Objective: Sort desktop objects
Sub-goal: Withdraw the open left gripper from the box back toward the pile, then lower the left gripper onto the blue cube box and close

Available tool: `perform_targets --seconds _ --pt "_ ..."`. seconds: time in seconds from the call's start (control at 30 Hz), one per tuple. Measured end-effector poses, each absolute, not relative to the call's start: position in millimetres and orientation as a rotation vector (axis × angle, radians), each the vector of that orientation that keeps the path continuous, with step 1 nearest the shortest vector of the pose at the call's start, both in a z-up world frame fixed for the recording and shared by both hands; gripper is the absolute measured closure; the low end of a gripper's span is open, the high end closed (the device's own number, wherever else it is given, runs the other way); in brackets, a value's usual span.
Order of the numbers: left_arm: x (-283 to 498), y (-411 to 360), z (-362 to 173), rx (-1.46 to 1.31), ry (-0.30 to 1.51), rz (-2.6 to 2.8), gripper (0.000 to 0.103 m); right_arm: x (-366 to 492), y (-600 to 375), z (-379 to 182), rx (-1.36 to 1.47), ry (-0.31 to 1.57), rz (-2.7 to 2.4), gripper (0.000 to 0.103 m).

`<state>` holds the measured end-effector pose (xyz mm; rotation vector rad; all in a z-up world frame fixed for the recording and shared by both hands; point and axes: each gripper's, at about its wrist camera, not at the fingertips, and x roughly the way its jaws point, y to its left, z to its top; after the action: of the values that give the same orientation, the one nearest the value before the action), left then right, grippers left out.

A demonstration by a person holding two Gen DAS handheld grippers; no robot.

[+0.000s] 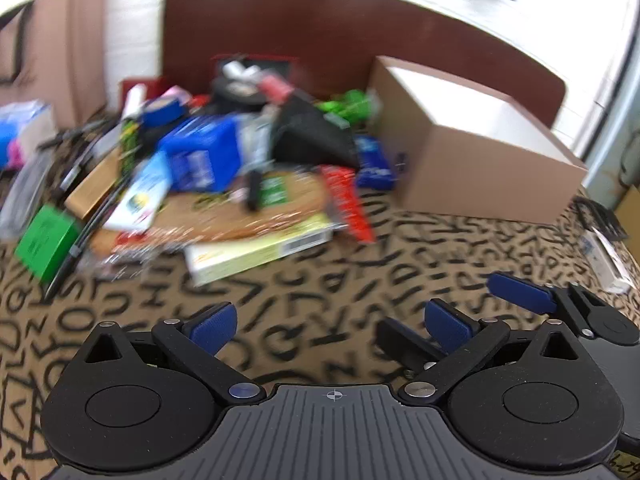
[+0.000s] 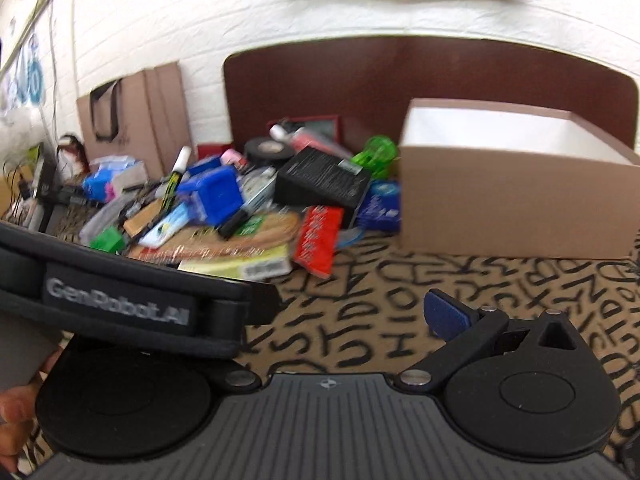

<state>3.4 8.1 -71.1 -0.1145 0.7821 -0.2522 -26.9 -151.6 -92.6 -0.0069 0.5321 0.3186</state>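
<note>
The left gripper (image 1: 332, 324) hovers low over the cloth (image 1: 320, 280), its blue pads (image 1: 214, 322) spread wide with nothing between them. The right gripper (image 1: 520, 292) shows at the lower right of the left view, just beside the left one. In its own view only one blue pad (image 2: 444, 314) is seen; a black strap (image 2: 120, 304) hides the other side, so whether that claw is wide or narrow cannot be told.

The pile (image 1: 224, 168) of desktop objects lies ahead of both claws and well apart from them, to the left of the box (image 1: 472, 160). The box is open-topped, brown outside and white inside. In the pile, all blurred, a black carton (image 2: 324, 180) leans beside the box, a red packet (image 2: 318, 236) lies in front of it, and a blue case (image 2: 214, 194) sits further left. A yellow box (image 1: 260, 250) forms the pile's near edge; a green block (image 1: 46, 240) lies at its left end.

The cloth is tan with black letters. Behind the box stand a dark brown board (image 2: 400, 80) and a white brick wall (image 2: 200, 20).
</note>
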Motion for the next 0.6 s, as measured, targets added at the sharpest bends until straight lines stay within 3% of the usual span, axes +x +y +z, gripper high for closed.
perform_targets --seconds 0.37,0.6 --pt "34.8 65.8 -78.9 -0.201 0.785 -0.169 0.004 -6.8 -122.2 -106.3 -0.086 0.564 0.364 0.000" --pt "69.2 78.4 -60.9 -0.200 0.732 -0.166 0.003 19.1 -100.8 -94.1 -0.142 0.490 0.392 0.001"
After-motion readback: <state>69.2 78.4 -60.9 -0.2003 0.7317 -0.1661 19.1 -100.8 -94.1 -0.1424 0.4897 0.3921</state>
